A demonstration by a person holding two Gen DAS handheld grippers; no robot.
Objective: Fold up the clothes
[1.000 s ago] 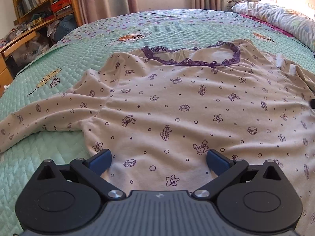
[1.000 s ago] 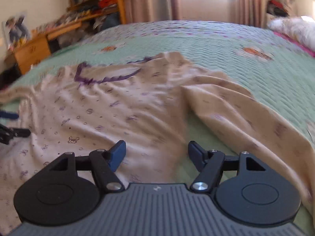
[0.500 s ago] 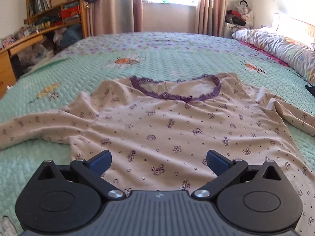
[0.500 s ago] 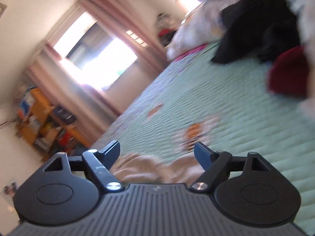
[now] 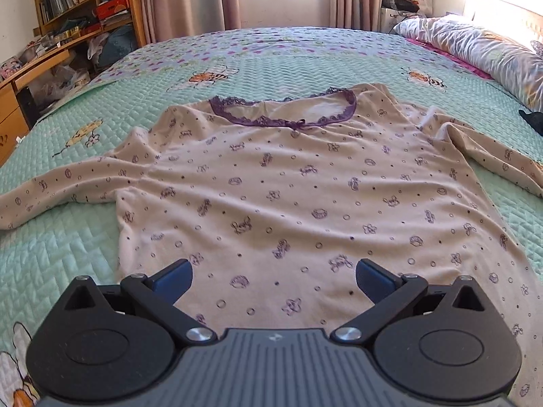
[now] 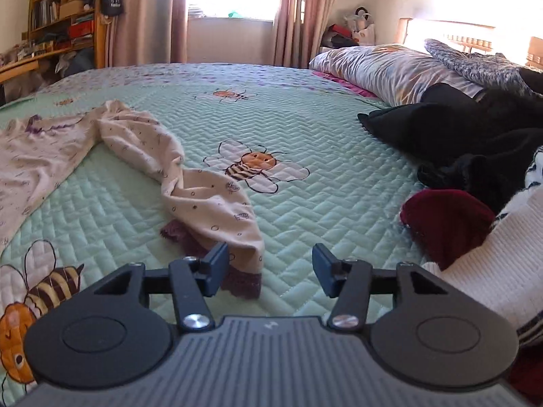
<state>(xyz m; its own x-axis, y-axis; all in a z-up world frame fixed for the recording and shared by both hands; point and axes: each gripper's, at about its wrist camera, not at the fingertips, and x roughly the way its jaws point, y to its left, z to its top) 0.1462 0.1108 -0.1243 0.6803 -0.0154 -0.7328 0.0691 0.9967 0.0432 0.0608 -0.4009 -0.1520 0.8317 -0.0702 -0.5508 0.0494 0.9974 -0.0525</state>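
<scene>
A beige long-sleeved top (image 5: 288, 196) with purple prints and a purple lace neckline (image 5: 285, 120) lies spread face up on the green quilted bed (image 5: 61, 264). My left gripper (image 5: 273, 278) hovers over its lower hem, open, with nothing between the fingers. In the right wrist view the top's right sleeve (image 6: 190, 176) stretches across the quilt, its purple lace cuff (image 6: 242, 283) lying at my right gripper (image 6: 269, 269). That gripper's jaws are closing; the cuff sits by the left finger (image 6: 217, 268), and the pads are not pressing on it.
Black clothes (image 6: 458, 135), a dark red garment (image 6: 448, 224) and a white ribbed garment (image 6: 502, 271) lie heaped on the right. A patterned duvet (image 6: 390, 71) lies along the headboard side. A bookshelf and desk (image 5: 68, 27) stand at the left, a curtained window behind.
The left gripper pulled back from the top, showing more of it. The right gripper swung off the top's body, tilted sideways in a blur, then levelled out at the right sleeve's cuff.
</scene>
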